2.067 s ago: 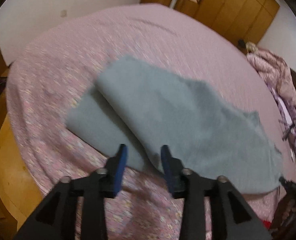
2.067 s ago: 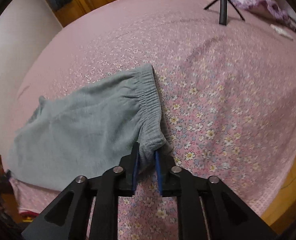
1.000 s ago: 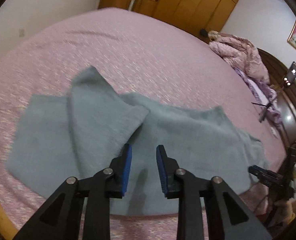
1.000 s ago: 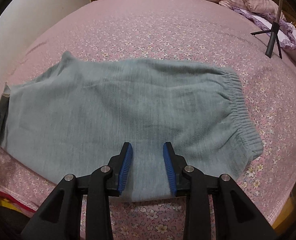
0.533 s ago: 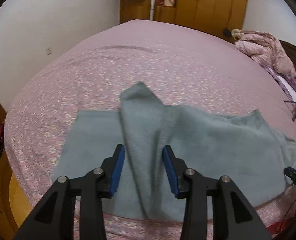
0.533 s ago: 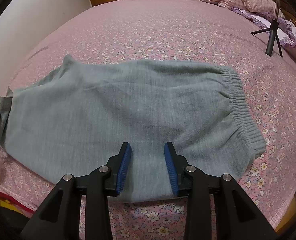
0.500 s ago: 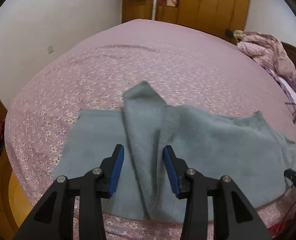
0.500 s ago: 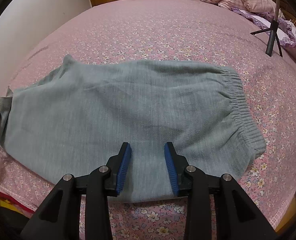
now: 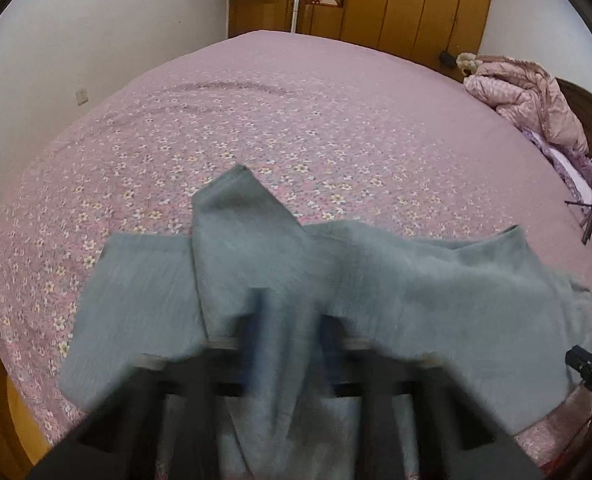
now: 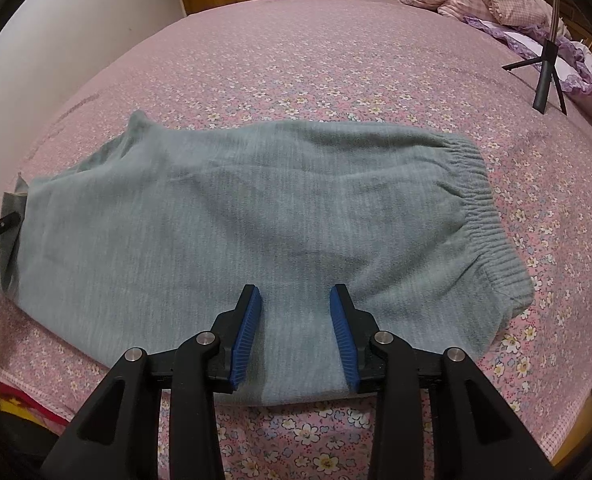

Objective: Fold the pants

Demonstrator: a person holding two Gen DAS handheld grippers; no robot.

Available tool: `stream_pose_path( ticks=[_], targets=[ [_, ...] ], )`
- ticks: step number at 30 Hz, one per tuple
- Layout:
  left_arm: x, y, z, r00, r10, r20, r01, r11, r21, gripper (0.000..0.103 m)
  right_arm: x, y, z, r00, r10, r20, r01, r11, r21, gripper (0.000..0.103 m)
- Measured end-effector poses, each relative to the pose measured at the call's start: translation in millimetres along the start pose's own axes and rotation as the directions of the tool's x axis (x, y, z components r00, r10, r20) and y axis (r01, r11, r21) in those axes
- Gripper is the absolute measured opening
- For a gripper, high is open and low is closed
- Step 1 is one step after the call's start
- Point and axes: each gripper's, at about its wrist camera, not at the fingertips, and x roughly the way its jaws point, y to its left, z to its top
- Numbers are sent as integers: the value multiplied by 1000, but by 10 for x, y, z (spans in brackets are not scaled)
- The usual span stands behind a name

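Since half a second ago your left gripper [image 9: 288, 344] blurs; spread unreadable. Right gripper [image 10: 296, 336] hangs wide, empty, over grey pants [image 10: 256, 216] on the floral bedspread [image 10: 335, 60]. Soft, limp knit: pinch the elastic waistband [image 10: 483, 216].

No text, label, brand, number or sign can be read in either view. The grey pants [image 10: 256, 216] show plain knit fabric with no tag or print visible, the pink bedsheet [image 10: 335, 60] carries only a small flower pattern, and the wooden wardrobe [image 9: 395, 0] fronts are bare. The blue pads and black arms of the right gripper [image 10: 296, 334] bear no markings; the left gripper [image 9: 292, 344] is too blurred to tell.
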Motion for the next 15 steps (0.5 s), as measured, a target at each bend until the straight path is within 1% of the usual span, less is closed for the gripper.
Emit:
stream_pose_path(
  ticks=[2, 4, 6, 7, 9, 10, 13, 14, 15],
  targets=[
    [-118, 142, -54, 1000, -7, 25, 9, 998, -56, 3, 2, -3, -3, 1000, 1, 1, -1, 1000, 0, 38],
    [-312, 349, -93, 997, 26, 69, -17, 992, -124, 3, 2, 2, -9, 1000, 2, 3, -2, 1000, -1, 38],
    [-448, 545, -138, 994, 63, 92, -46, 984, -173, 3, 5, 11, -14, 1000, -1, 5, 1, 1000, -2, 38],
    [-523, 700, -191, 991, 91, 94, -71, 976, -205, 3, 6, 22, -19, 1000, -3, 5, 3, 1000, -1, 38],
    [-547, 929, -303, 990, 122, 66, -103, 966, -239, 3, 8, 36, -22, 1000, -6, 6, 6, 1000, 2, 39],
    [-527, 1003, -352, 991, 121, 50, -105, 962, -251, 3, 8, 35, -20, 1000, -2, 7, 2, 1000, 6, 40],
    [-352, 1231, -596, 995, 91, -39, -99, 942, -322, 3, 15, 28, -5, 1000, 9, 3, -9, 1000, 16, 42],
    [-296, 1249, -646, 994, 91, -54, -103, 941, -322, 4, 17, 36, 0, 1000, 6, 1, -6, 1000, 12, 43],
    [-252, 1255, -659, 994, 96, -57, -109, 943, -314, 7, 18, 37, 6, 1000, 3, -1, -3, 1000, 8, 43]
  ],
)
